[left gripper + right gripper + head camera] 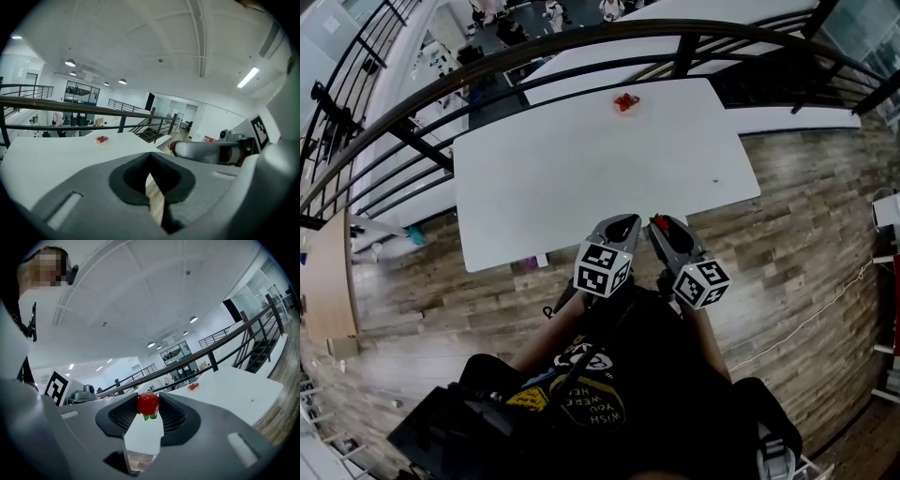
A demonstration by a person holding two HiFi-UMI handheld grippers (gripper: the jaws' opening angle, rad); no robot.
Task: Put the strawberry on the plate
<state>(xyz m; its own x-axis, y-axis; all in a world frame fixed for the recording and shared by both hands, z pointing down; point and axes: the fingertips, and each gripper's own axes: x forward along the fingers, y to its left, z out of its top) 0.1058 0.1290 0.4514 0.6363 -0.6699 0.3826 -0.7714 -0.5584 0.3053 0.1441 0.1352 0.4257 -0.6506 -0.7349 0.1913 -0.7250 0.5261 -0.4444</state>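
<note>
A small plate with red strawberries on it sits at the far edge of the white table. It also shows in the left gripper view as the plate and in the right gripper view as the plate. My right gripper hovers at the table's near edge, shut on a red strawberry with green leaves, pinched between the jaw tips. My left gripper is beside it, its jaw tips touching, with nothing held.
A black railing curves behind the table, and another white table stands beyond it. Wooden floor surrounds the table. A small dark speck lies near the table's right edge.
</note>
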